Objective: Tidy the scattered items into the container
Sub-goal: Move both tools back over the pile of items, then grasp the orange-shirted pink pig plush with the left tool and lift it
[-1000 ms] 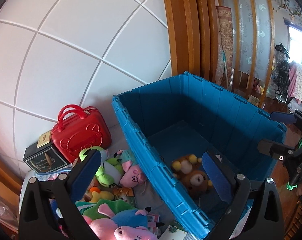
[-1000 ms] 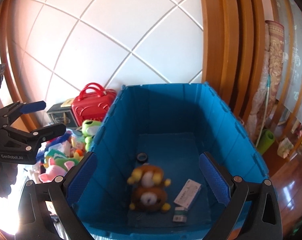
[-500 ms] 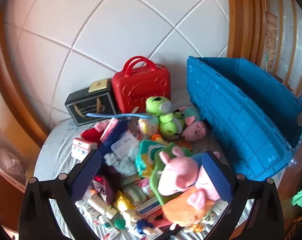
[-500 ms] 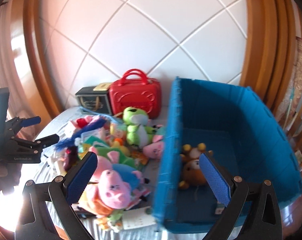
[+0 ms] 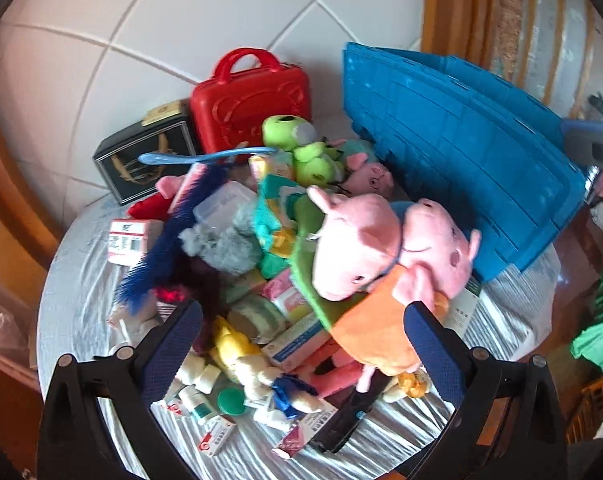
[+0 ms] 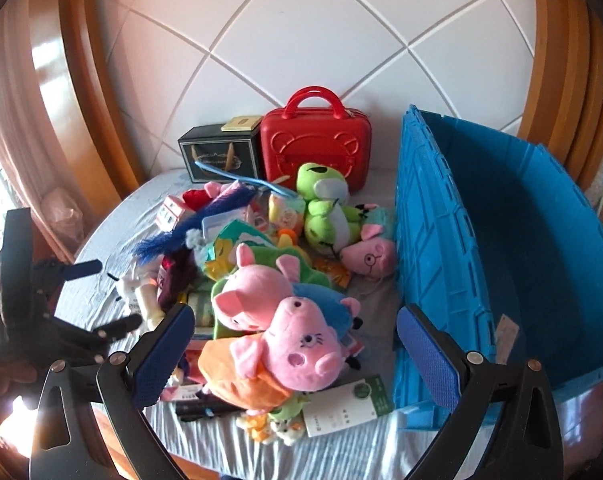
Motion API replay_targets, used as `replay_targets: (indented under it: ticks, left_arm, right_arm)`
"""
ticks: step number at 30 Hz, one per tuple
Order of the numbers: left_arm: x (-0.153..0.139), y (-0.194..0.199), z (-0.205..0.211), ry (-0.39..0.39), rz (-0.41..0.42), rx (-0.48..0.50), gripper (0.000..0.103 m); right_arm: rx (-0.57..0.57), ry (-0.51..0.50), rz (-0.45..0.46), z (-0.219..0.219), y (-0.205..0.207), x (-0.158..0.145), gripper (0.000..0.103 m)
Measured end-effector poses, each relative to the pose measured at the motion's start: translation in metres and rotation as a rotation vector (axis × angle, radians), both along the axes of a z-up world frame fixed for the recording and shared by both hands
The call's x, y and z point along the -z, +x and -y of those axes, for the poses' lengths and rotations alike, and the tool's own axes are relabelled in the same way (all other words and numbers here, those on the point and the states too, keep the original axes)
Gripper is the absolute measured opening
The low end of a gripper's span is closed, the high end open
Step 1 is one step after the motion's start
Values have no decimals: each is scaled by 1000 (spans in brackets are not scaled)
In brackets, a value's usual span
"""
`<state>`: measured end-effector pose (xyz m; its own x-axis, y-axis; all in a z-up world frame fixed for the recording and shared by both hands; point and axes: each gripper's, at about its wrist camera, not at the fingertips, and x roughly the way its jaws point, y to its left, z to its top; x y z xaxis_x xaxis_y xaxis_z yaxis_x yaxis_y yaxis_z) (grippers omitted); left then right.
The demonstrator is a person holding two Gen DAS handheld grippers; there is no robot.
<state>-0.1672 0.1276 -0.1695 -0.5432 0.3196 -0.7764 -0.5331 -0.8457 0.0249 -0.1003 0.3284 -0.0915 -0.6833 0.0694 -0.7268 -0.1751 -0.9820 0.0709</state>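
Note:
A heap of toys and small boxes covers the round table (image 5: 81,280) (image 6: 113,224). Two pink pig plushes (image 5: 385,248) (image 6: 285,328) lie on top at the front, one in an orange dress. A green frog plush (image 5: 301,148) (image 6: 325,208) sits behind them. The blue crate (image 5: 461,148) (image 6: 521,248) stands to the right of the heap. My left gripper (image 5: 301,344) hovers open above the front of the heap, empty. My right gripper (image 6: 297,352) is open too, over the pigs and beside the crate wall; in its view the left gripper (image 6: 97,300) shows at the far left.
A red toy case (image 5: 253,100) (image 6: 315,148) and a black box (image 5: 145,156) (image 6: 219,156) stand against the white tiled wall. A blue feather wand (image 5: 169,240), a grey furry toy (image 5: 221,244), medicine boxes (image 5: 129,232) and small bottles (image 5: 197,404) lie in the heap. Wooden trim frames the wall.
Both grippers have swung left, away from the crate's inside and over the toy heap, and the left one has come closer to it. Both stay open and empty.

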Motion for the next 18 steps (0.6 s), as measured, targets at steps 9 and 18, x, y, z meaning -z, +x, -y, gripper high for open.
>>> replay_targets:
  ticks: [9,18]
  left_arm:
    - [73,19,-96,-46,-12,225,102]
    - [130,-6,-109,-69,52,103,102]
  right_arm:
    - [-119,50,83,-10,-34,36,103]
    - [-218,79,195,-13,-73,75,103]
